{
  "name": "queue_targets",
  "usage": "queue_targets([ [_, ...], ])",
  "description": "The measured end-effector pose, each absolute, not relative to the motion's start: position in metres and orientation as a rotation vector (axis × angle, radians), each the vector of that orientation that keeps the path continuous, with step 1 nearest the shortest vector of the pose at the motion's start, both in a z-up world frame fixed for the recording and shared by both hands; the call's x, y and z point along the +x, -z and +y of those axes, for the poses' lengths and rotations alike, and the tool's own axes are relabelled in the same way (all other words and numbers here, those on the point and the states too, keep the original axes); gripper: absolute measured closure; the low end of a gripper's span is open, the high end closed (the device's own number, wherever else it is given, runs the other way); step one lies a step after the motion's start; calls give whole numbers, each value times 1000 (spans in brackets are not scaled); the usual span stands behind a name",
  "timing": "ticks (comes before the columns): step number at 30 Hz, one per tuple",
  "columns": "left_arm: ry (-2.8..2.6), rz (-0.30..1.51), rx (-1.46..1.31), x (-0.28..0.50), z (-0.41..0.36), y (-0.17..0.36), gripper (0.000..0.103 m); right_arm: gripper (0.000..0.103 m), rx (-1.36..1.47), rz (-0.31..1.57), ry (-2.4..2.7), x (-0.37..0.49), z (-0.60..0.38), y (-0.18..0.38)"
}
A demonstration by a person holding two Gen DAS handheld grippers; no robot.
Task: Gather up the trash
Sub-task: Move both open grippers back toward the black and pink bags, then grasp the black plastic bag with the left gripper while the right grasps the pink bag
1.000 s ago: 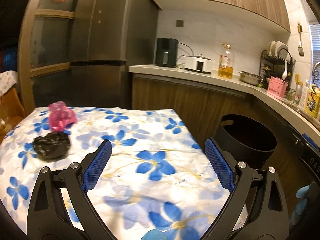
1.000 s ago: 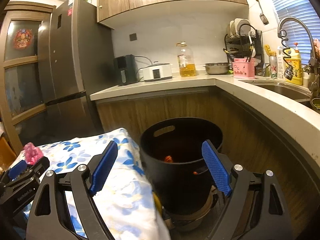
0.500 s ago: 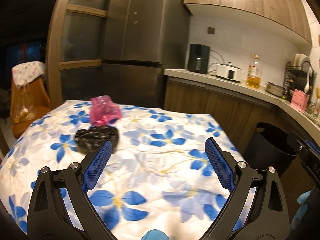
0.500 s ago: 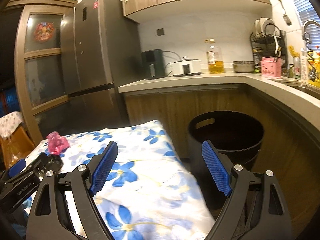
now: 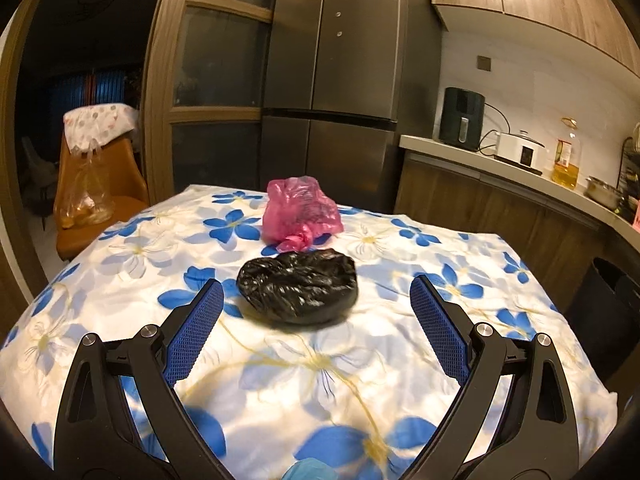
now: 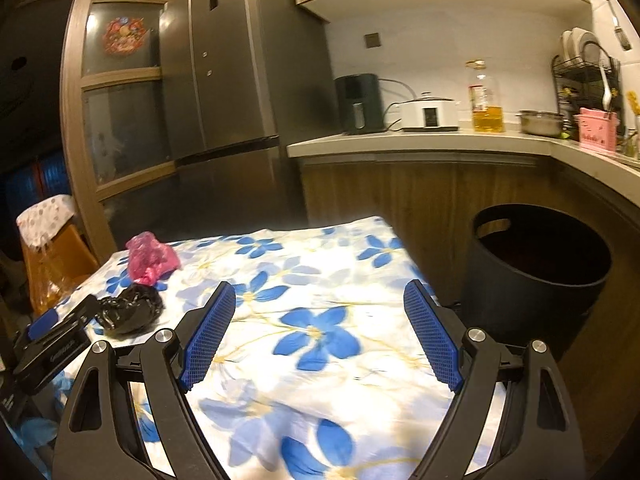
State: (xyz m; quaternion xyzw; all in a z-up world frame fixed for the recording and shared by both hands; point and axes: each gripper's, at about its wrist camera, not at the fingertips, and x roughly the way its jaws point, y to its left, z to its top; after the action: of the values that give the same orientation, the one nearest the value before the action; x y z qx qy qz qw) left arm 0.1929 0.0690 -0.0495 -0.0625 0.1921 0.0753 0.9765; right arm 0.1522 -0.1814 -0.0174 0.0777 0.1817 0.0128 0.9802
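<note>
Two bags, black [image 5: 298,292] at frame centre and pink [image 5: 300,212] just behind it, lie on the floral cloth [image 5: 280,380]; left gripper [image 5: 316,308] and right gripper [image 6: 320,312] both spread wide, empty.

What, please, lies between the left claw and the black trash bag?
Only bare flowered tablecloth separates the open left claw from the black trash bag, per the left wrist view.

Black tongs [image 5: 316,304], blue textured pads [image 5: 438,330], silver screws

Left gripper [image 5: 316,304] jaws wide apart, nothing between the pads, tilted slightly down. Right gripper [image 6: 319,312] same: spread wide, empty, angled slightly down.
</note>
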Motion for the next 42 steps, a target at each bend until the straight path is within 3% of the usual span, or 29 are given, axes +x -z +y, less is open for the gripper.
queue_targets([
  [13,-164,556,-201,276,96,75,11,19,117,353,-133,208,-132,12],
  [16,-166,600,-230,283,102,84,20,19,113,372,-164,226,-118,15],
  [22,-121,648,-326,289,119,98,64,20,98,406,-232,256,-92,21],
  [24,-110,638,-352,286,123,98,84,20,86,407,-250,262,-84,22],
  [26,-106,627,-370,281,126,96,95,20,84,417,-273,270,-75,24],
  [39,-260,465,-373,212,176,62,97,20,97,487,-416,333,14,37],
  [42,-272,458,-379,207,185,59,97,24,82,507,-433,346,38,41],
])
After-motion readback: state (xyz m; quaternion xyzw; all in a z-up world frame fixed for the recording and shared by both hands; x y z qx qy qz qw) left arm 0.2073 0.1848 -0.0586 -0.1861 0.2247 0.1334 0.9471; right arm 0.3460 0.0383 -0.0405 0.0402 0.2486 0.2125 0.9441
